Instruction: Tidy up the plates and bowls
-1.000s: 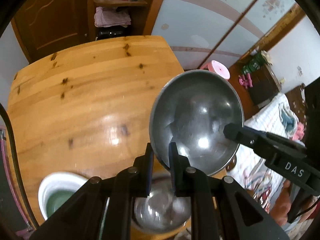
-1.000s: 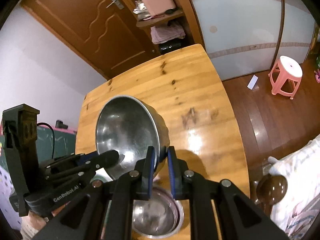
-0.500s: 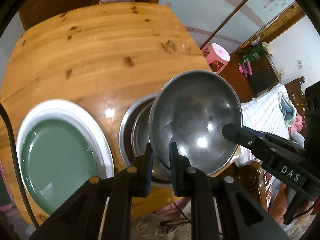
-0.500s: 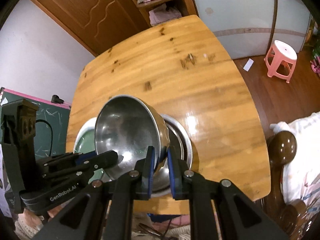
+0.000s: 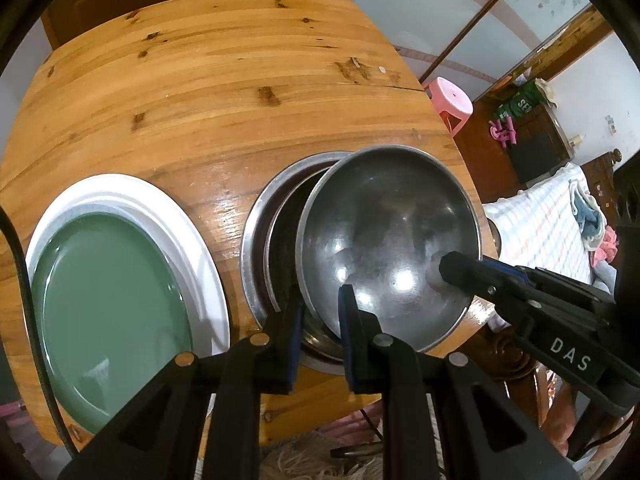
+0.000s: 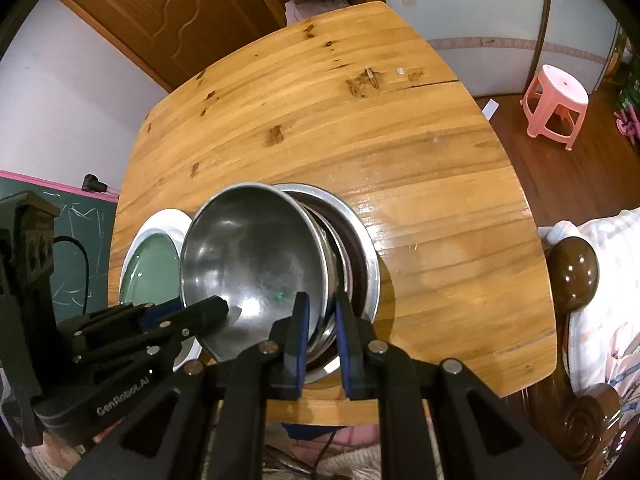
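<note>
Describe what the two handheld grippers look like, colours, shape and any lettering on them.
Both are matte black plastic with angular, truss-like arms, round silver pins at the joints and two narrow fingers lined with blue pads. The left gripper carries white "GenRobot.AI" lettering on its body, seen from the right wrist, and a thin black cable. The right gripper shows white "DAS" lettering in the left wrist view.

A silver steel bowl [image 5: 388,240] is seen over a knotted honey-brown worktop [image 5: 208,92]. A green plate [image 5: 108,300] is ringed in white; a stool [image 6: 556,104] is pink.
</note>
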Demonstrator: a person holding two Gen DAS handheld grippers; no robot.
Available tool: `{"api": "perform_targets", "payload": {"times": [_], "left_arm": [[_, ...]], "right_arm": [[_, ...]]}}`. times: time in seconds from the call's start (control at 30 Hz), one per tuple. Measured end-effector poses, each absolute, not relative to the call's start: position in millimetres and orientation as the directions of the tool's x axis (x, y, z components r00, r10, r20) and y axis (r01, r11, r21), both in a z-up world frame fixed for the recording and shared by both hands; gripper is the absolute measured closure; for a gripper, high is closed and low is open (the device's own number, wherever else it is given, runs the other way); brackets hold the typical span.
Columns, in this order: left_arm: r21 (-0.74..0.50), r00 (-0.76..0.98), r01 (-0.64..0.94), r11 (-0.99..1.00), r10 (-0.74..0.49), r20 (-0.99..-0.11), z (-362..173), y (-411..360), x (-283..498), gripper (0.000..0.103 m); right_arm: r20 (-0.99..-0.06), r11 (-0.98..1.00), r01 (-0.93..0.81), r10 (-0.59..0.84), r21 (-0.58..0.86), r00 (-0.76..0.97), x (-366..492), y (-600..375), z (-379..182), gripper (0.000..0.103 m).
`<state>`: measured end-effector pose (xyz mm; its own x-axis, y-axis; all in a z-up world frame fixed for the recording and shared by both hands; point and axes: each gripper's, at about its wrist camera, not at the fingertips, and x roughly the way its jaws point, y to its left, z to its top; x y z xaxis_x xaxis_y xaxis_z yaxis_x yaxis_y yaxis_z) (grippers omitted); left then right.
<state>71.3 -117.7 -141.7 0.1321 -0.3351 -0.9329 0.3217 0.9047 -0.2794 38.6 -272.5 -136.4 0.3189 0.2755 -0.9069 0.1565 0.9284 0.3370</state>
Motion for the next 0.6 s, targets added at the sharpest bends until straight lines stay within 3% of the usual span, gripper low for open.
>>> {"api": "perform_targets", "payload": {"times": [0.27, 0.43, 0.6], "left_arm": [[-0.256, 0.186, 0.347, 0.902, -0.334, -0.924, -130, -119, 67, 0.067], [-0.264, 0.22, 0.344, 0.901, -0.35, -0.91, -117, -112, 66, 0.064], [-0.258, 0.262, 0.322, 0.911, -0.347, -0.9, -108, -102, 65, 0.054]], "right_arm": [[-0.911, 0.93, 0.149, 0.281, 0.337, 0.303, 41, -272, -138, 0.087], [-0.907, 0.938, 0.134, 0.262, 0.319, 0.329, 39, -272, -129, 0.086], [-0.9, 0.948, 0.121, 0.231, 0.294, 0.371, 35, -273, -116, 0.085]]}}
